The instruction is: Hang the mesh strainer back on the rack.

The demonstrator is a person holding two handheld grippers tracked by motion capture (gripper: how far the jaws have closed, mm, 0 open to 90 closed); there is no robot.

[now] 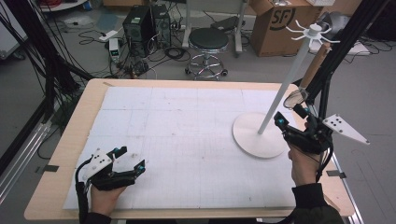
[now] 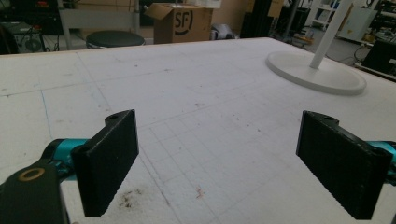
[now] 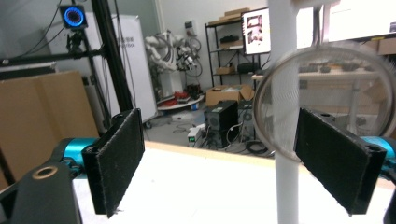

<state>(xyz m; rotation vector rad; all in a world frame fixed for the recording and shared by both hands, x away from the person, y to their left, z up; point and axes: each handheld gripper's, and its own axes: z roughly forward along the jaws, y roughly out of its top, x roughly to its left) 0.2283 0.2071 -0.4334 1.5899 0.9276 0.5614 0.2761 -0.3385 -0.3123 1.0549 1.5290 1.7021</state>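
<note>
Mesh strainer (image 3: 327, 98) hangs beside open right gripper (image 1: 292, 115)

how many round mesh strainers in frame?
1: a round wire-mesh strainer with a wooden handle, hanging from the white pole stand at the table's right, just beyond the right gripper. None elsewhere on the table.

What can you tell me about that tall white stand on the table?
The white stand has a flat round base resting on the table's white mat, near its right edge. A slim, smooth pole rises from it to a crown of short curved prongs. It looks like painted metal or plastic. The right gripper, jaws open, sits beside the pole; a round mesh strainer hangs blurred by it.
</note>
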